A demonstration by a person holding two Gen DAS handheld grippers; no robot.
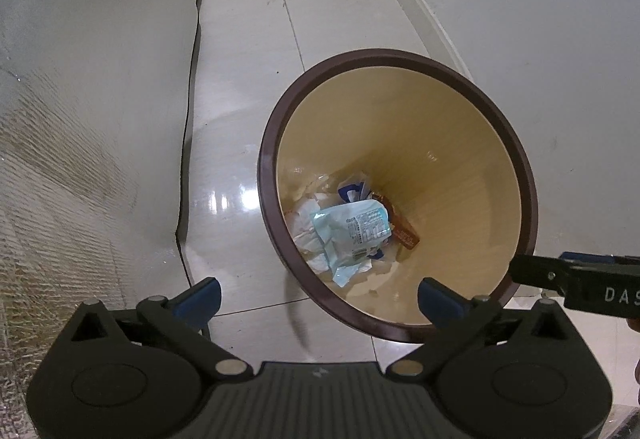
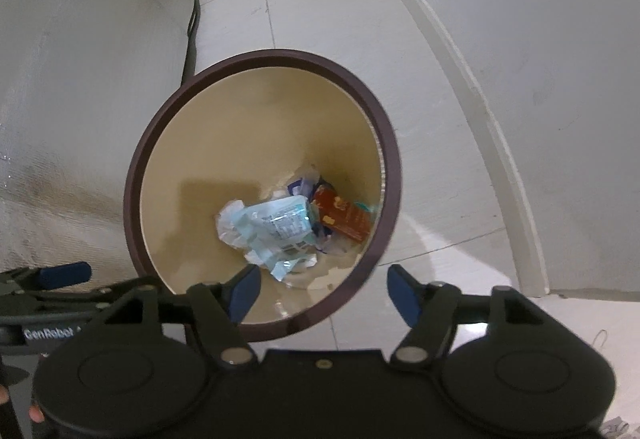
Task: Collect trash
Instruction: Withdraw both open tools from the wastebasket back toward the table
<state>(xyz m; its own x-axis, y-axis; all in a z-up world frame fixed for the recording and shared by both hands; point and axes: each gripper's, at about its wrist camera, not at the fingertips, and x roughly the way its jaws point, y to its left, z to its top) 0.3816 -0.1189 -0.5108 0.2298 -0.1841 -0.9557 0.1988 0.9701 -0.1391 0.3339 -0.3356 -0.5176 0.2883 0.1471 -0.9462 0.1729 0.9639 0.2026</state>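
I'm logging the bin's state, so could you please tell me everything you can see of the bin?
The bin is round, with a dark brown rim and smooth cream inner walls that narrow toward the bottom; it looks like plastic. It stands upright and open on the glossy tiled floor, near a pale wall. At its bottom lies trash: a pale blue packet, white crumpled paper and a brown wrapper. Nothing visibly grips it.

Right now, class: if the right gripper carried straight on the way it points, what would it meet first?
Probably the near rim of the trash bin, or just inside it, the pale blue wrapper at the bottom. Depth is hard to judge. Its jaws stand open and empty.
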